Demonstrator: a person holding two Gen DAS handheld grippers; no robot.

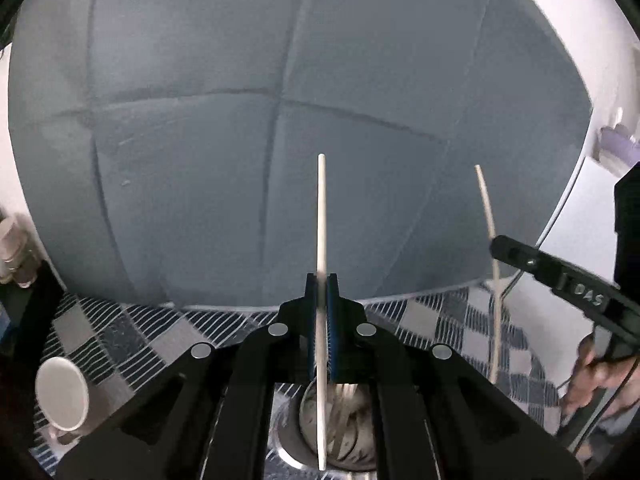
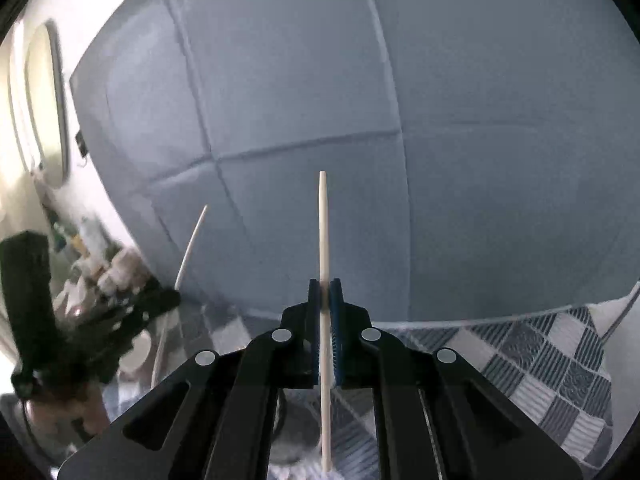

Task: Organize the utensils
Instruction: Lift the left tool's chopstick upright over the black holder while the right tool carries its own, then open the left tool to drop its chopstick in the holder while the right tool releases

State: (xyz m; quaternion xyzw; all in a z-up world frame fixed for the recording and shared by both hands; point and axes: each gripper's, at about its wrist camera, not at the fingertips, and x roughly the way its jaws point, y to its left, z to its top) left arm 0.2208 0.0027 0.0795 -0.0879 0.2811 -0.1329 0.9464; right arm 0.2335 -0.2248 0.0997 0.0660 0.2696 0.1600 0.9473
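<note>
My left gripper [image 1: 322, 284] is shut on a pale chopstick [image 1: 321, 216] that stands upright between its blue pads. Its lower end hangs over a round metal holder [image 1: 340, 420] with several utensils inside. My right gripper [image 2: 325, 292] is shut on a second pale chopstick [image 2: 323, 224], also upright, above the checked cloth. The right gripper [image 1: 552, 268] and its chopstick [image 1: 490, 224] show at the right of the left wrist view. The left gripper [image 2: 132, 312] and its chopstick [image 2: 188, 252] show at the left of the right wrist view.
A blue-and-white checked cloth [image 1: 120, 344] covers the table. A white mug [image 1: 62, 394] lies on its side at the left. A grey padded headboard [image 1: 280, 120] fills the background. Jars and bottles [image 2: 100, 264] crowd a shelf at the far left.
</note>
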